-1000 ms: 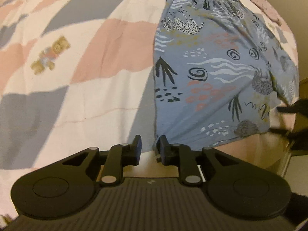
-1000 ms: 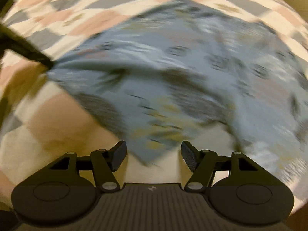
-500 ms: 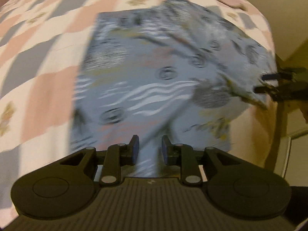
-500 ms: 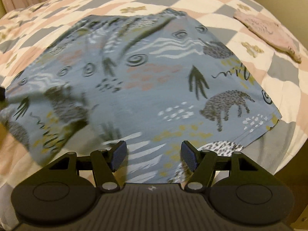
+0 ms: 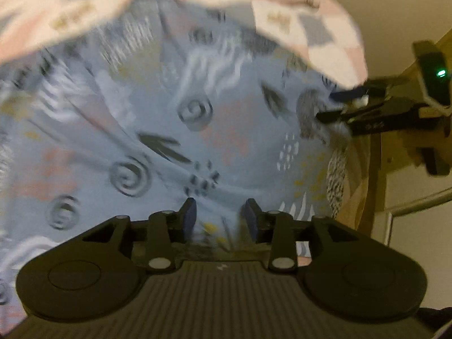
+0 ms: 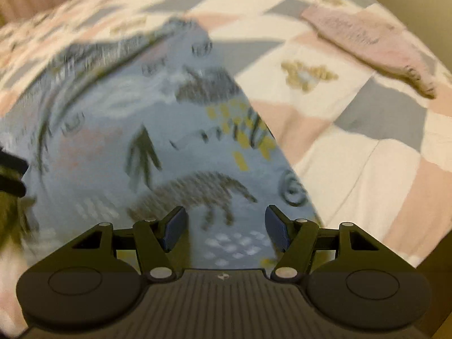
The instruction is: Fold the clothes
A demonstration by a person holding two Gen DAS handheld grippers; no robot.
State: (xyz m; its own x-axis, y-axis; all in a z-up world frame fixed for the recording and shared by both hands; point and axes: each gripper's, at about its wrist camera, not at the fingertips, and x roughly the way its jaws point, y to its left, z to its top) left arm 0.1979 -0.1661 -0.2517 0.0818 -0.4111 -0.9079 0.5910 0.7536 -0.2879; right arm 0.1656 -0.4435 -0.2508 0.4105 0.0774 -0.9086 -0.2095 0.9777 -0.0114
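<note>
Blue patterned shorts (image 5: 175,130) lie spread on the checkered quilt (image 5: 319,28). My left gripper (image 5: 219,220) hovers low over their near edge, its fingers a little apart, with blurred cloth showing in the gap. In the right wrist view the shorts (image 6: 158,152) fill the left half, and my right gripper (image 6: 226,227) stands wide open just above their near hem, holding nothing. From the left wrist view the right gripper (image 5: 327,106) appears at the shorts' right edge, fingers apart. The left gripper (image 6: 11,173) shows only as dark tips at the frame's left edge.
The pink, white and grey quilt (image 6: 353,147) covers the bed. A pink fuzzy garment (image 6: 367,36) lies at the far right of it. Beyond the bed's right edge are a wooden frame (image 5: 373,175) and a pale wall (image 5: 381,5).
Both grippers have swung round over the shorts, which now lie spread flat. The left fingers, nearly together a second ago, have parted. The right gripper stayed wide open.
</note>
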